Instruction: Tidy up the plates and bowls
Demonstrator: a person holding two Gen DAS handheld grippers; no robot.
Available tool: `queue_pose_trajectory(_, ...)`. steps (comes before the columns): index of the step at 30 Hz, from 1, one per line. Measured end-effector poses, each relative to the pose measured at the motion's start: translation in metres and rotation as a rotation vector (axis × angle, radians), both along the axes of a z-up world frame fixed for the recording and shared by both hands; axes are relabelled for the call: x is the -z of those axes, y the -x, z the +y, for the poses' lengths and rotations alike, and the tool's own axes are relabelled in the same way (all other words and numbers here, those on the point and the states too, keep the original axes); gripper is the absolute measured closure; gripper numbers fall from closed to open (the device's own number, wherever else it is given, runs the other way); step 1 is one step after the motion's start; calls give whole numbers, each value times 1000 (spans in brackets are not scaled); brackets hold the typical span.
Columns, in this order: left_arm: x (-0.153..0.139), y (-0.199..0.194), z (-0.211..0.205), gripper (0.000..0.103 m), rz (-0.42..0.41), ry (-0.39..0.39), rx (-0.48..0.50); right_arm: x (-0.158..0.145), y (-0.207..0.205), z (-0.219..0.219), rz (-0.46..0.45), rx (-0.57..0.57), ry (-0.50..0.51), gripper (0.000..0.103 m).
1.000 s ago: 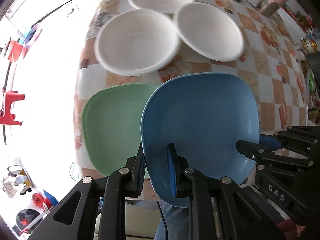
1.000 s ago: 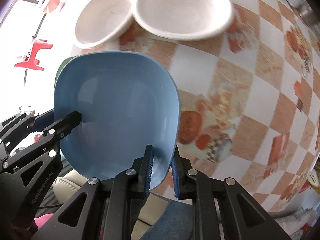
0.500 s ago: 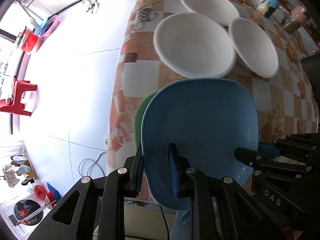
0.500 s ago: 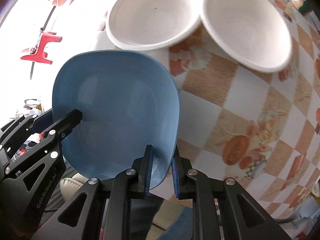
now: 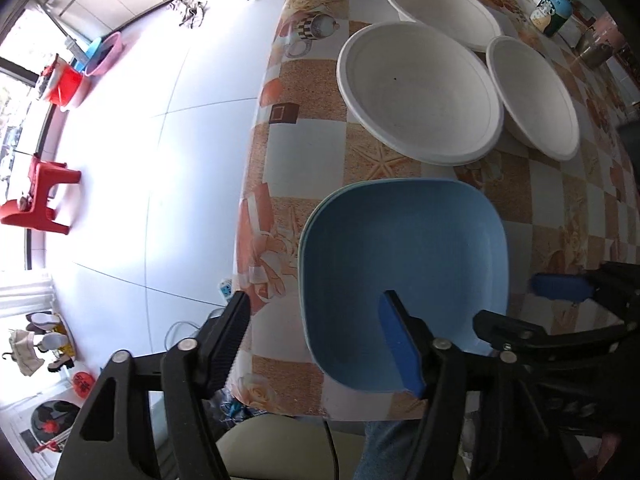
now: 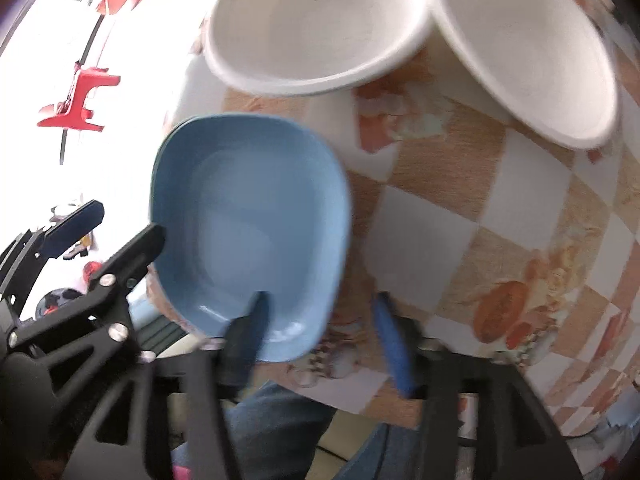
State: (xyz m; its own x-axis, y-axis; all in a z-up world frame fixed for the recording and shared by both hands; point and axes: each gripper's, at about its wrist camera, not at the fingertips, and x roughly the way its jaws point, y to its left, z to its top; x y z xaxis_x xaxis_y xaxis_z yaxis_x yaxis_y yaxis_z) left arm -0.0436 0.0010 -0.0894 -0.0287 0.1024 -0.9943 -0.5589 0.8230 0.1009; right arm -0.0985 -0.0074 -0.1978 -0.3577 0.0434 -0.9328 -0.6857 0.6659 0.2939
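A blue square plate (image 5: 404, 264) lies near the table's front edge, stacked on a green plate whose rim just shows at its left (image 5: 310, 224). It also shows in the right wrist view (image 6: 248, 220). My left gripper (image 5: 316, 340) is open, its fingers spread around the plate's near left rim. My right gripper (image 6: 320, 320) is open, astride the plate's near right rim. Three white round bowls sit behind: one in the middle (image 5: 420, 88), one to the right (image 5: 536, 96), one at the back (image 5: 440, 10).
The table has a checkered orange and white cloth (image 5: 296, 152); its left edge drops to a white tiled floor. A green jar (image 5: 554, 10) and a metal pot (image 5: 596, 50) stand at the far right. A red stool (image 5: 40, 196) stands on the floor.
Both grippers carried the blue plate left over the green plate, set it down on it, and opened. The green plate is now almost fully covered.
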Motion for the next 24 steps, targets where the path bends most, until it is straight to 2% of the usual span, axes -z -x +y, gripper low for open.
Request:
queue_pose_trajectory(4,-10,-9,-6,27,-26,8,17,1,-18,-27,-7,65,20,22)
queue_pose_trajectory(10,-21,-54,-21,26,-73,29,92,6,-50,-64,-24,195,63,21)
queue_pose_trajectory(14,-34,-92,-32,25,-95,12,116,0,-77,-81,-49,271,52,22)
queue_pose_trajectory(20,-29,-146,-30,25,-104,-42,60,-10,-117,-74,-113,328,25,22)
queue_pose_trajectory(24,-14,-176,-25,25,-68,-93,35,-10,-142,-59,-148,348,12,22)
